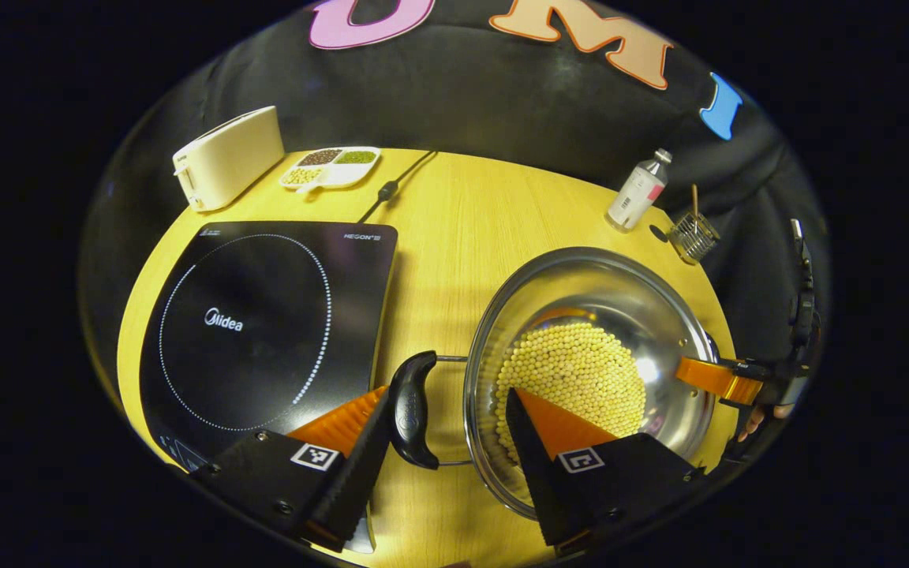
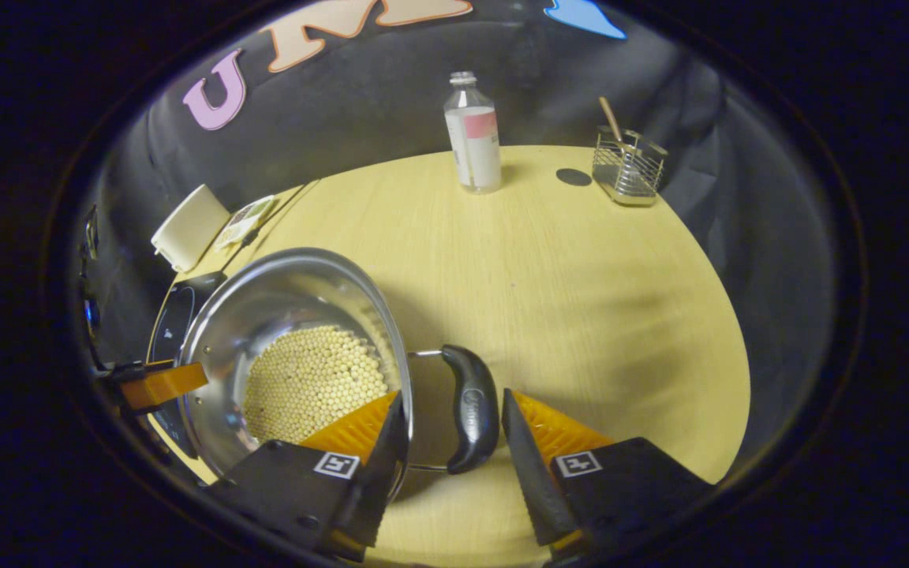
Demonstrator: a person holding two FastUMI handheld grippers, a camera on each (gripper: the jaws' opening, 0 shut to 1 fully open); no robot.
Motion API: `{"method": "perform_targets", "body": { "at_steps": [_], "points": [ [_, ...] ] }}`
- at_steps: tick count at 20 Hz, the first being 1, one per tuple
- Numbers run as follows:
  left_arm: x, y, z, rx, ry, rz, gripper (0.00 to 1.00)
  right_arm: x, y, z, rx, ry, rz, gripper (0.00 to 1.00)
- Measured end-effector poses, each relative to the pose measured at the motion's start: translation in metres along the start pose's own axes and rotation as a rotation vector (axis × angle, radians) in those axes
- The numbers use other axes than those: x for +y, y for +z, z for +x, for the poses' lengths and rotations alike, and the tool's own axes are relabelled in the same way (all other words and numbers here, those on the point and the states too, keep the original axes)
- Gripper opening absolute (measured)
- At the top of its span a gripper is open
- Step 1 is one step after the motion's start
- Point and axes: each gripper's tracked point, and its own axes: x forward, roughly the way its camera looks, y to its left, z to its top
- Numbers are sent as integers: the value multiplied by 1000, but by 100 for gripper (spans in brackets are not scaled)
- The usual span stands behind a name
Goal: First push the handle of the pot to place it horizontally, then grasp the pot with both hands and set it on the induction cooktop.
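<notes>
Both tongs at the pot handles, lift not yet made

The pot (image 1: 589, 347) of beans sits on the desk (image 1: 454, 229) just beside the cooktop (image 1: 265, 323), both handles apparently lying flat. The left tongs (image 1: 443, 410) are spread around the handle (image 1: 413, 406) nearest the cooktop; the right tongs (image 2: 450, 418) are spread around the far handle (image 2: 470, 406). Neither is clenched. Grasping and carrying remain, I judge.

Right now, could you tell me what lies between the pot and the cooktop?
In the left gripper view, the pot's black side handle and bare tabletop lie between it and the cooktop.
</notes>
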Motion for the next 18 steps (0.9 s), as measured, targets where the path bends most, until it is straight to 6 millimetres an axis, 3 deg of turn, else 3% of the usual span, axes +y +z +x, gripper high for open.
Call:
{"method": "perform_targets", "body": {
  "at_steps": [1,2,3,5,7,9,13,14,18],
  "points": [
    [-2,-1,3,2,1,7,84,-1,1,0,-3,-12,-6,67],
    [-2,0,7,2,4,14,89,-4,1,2,-5,-21,-13,63],
    [-2,0,10,-1,10,19,83,-4,1,2,-4,-23,-14,63],
    [1,-2,16,6,13,14,86,-5,1,4,0,-20,1,61],
    [3,-7,21,28,5,5,66,-5,0,1,0,-12,11,56],
    [2,-5,22,24,-22,8,67,-4,0,2,2,-12,21,52],
    [-1,-4,16,24,-35,3,58,-7,-2,-6,16,-10,56,43],
    [-3,-5,14,26,-38,8,57,-8,-4,-9,16,-9,64,48],
    [-4,1,-2,4,-39,18,57,-6,0,-23,0,-5,74,48]
  ]
}}
